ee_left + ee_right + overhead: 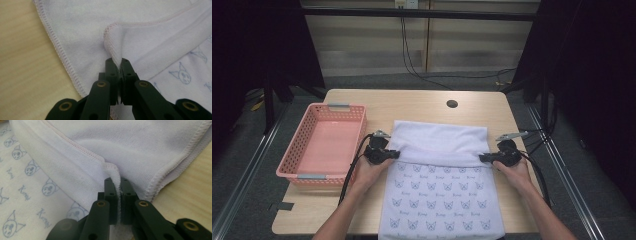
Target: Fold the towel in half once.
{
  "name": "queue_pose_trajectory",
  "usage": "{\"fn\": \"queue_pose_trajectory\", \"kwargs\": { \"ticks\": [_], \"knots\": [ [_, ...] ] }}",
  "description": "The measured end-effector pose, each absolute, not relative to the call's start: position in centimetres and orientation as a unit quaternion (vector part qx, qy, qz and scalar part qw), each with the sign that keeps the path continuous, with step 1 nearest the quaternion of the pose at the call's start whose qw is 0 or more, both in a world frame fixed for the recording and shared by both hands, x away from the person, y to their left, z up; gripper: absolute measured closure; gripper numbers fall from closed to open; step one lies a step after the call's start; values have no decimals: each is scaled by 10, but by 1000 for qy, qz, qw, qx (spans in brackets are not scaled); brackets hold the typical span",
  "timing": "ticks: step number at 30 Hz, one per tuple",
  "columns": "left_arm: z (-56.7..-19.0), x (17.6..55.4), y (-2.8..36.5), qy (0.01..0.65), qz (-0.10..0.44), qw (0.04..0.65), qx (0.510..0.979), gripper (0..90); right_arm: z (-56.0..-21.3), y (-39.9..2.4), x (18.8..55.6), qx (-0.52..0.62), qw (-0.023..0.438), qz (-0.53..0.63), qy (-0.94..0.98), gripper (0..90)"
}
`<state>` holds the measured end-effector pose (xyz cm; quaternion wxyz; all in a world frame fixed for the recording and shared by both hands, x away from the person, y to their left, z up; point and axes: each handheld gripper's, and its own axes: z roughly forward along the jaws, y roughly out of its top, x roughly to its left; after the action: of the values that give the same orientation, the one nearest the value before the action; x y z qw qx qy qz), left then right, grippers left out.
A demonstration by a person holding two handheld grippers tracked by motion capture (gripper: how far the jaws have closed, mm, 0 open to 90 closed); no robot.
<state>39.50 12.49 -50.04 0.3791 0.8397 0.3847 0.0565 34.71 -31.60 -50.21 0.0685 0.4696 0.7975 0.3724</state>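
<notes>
A white towel (439, 185) printed with small blue cat faces lies on the wooden table, its far part folded back toward the person so the plain underside (439, 137) faces up. My left gripper (396, 154) is shut on the folded edge's left corner (113, 53). My right gripper (483, 158) is shut on the right corner (113, 171). In both gripper views the black jaws pinch the stitched hem (82, 148) tightly. The near end of the towel hangs over the table's front edge.
A pink plastic basket (297, 150) stands empty at the table's left, close to the left hand. A round cable hole (452, 104) sits in the table (362, 105) near its far edge. Dark cables run across the floor behind.
</notes>
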Motion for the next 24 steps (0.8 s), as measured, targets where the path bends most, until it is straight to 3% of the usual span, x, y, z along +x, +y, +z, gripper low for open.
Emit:
{"fn": "queue_pose_trajectory", "kwargs": {
  "ticks": [24],
  "knots": [
    [-502,455,119,419,89,371,824,868,-507,-304,418,508,126,375,765,869]
  ]
}}
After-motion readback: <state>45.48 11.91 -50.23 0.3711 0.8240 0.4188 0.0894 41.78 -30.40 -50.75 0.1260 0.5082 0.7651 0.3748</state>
